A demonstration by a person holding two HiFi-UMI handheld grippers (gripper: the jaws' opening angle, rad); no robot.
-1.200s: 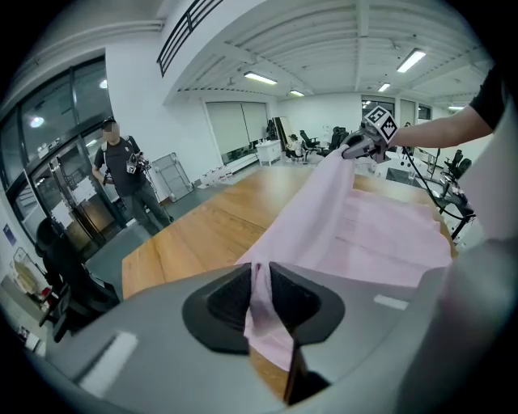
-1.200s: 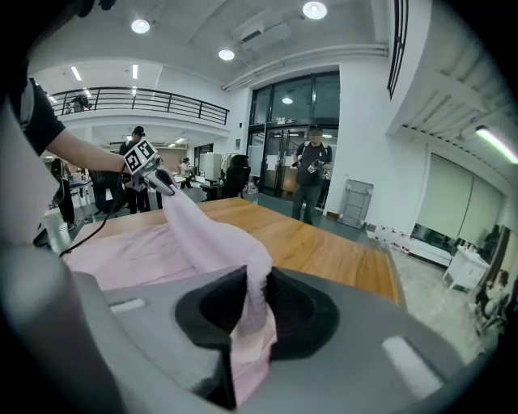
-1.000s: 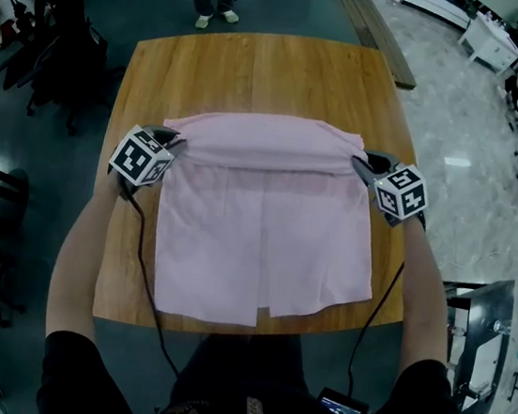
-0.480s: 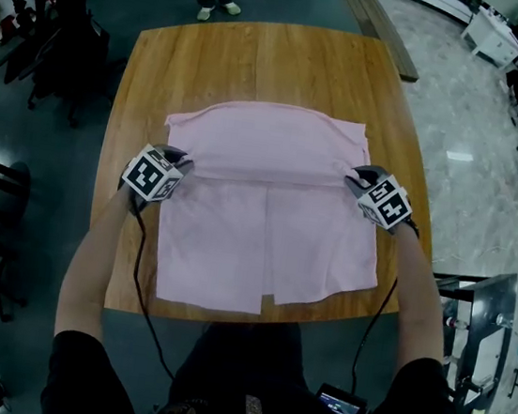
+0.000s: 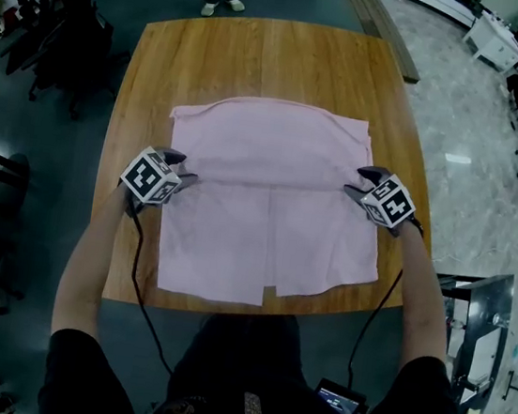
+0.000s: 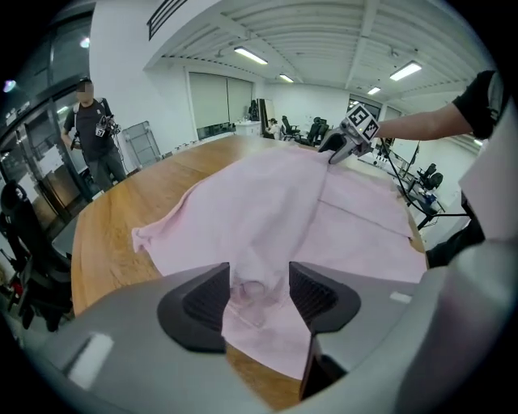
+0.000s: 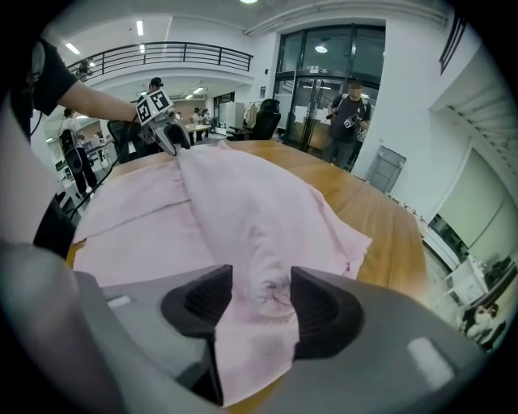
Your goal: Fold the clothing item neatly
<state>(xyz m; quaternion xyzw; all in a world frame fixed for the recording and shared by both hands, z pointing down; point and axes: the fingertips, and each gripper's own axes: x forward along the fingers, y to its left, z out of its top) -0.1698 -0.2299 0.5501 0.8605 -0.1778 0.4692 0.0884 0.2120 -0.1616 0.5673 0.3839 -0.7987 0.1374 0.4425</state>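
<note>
Since a second ago I've dragged the fold of the pink shirt (image 5: 268, 212) toward me on the table (image 5: 259, 59), and my left gripper (image 5: 181, 168) and right gripper (image 5: 359, 183) just let go, its ends lying loose, I think, between their jaws, crease running gripper to gripper.

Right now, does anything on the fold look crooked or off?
Mostly tidy. The pink garment has a stepped near hem: its left half reaches further toward the person than its right. Both the left tongs and right tongs have just been opening, with bunched cloth between them.
</note>
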